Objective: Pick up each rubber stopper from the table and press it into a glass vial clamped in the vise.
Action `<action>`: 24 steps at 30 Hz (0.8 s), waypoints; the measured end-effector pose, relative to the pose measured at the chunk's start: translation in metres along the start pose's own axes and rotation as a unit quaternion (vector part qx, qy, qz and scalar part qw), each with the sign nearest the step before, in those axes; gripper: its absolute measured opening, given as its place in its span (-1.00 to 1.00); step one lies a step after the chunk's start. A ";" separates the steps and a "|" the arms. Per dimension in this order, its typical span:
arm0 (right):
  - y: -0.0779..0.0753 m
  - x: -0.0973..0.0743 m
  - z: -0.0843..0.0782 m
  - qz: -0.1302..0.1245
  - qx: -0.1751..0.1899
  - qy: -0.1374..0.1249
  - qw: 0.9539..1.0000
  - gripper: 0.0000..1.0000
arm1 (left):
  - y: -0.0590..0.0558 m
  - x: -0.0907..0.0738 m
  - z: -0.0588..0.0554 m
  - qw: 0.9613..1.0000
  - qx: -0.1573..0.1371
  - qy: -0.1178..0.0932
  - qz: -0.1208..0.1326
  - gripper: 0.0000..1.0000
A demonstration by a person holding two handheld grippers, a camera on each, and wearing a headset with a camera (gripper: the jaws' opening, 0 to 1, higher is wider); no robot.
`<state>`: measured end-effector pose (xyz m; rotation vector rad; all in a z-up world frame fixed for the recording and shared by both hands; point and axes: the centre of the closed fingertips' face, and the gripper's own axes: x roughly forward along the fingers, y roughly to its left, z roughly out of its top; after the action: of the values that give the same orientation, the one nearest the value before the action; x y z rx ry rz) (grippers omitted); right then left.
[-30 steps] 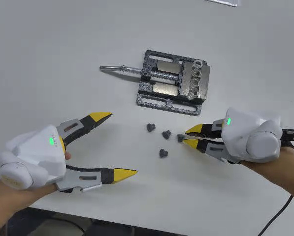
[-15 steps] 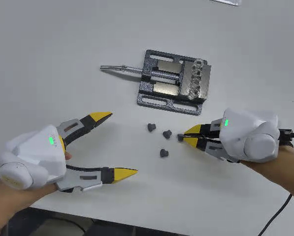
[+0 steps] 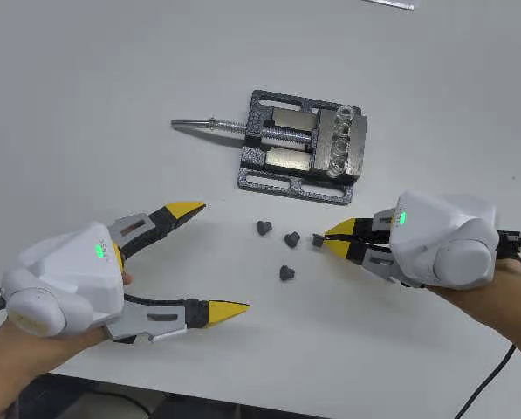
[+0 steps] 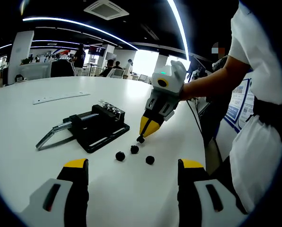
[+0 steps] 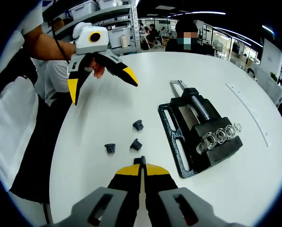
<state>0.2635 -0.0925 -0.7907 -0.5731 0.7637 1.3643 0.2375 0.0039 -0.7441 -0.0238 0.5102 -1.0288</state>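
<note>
A black vise [image 3: 288, 164] holds a row of glass vials [image 3: 341, 140] in its jaws. Three dark rubber stoppers [image 3: 263, 228] [image 3: 291, 238] [image 3: 286, 272] lie on the white table in front of it. My right gripper [image 3: 331, 239] is shut on a fourth stopper [image 3: 318, 240], held at the fingertips just right of the loose ones. In the right gripper view that stopper [image 5: 140, 161] peeks out at the shut tips, with the vials [image 5: 218, 135] ahead to the right. My left gripper [image 3: 209, 259] stands wide open, holding nothing, left of the stoppers.
The vise's metal handle [image 3: 206, 125] sticks out to the left. A clear ruler [image 4: 60, 97] lies on the table beyond the vise. The table's front edge runs just below both hands. People and desks are in the background.
My right gripper's jaws have drawn tighter on the stopper at their tips. The left gripper has barely moved; the view has shifted slightly.
</note>
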 end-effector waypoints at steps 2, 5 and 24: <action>-0.001 -0.001 0.000 -0.003 -0.003 0.000 1.000 -0.97 | -0.002 0.003 0.003 1.000 -0.006 -0.003 -0.007 0.49; -0.003 -0.004 0.001 -0.008 -0.004 -0.003 1.000 -0.97 | -0.005 0.008 0.008 1.000 -0.011 -0.007 -0.014 0.39; -0.009 -0.013 0.020 -0.028 -0.024 -0.019 0.999 -0.98 | -0.012 0.056 0.008 0.998 -0.020 0.034 -0.052 -0.21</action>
<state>0.2751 -0.0870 -0.7681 -0.5995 0.6814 1.3417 0.2544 -0.0501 -0.7564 -0.0519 0.5964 -1.1248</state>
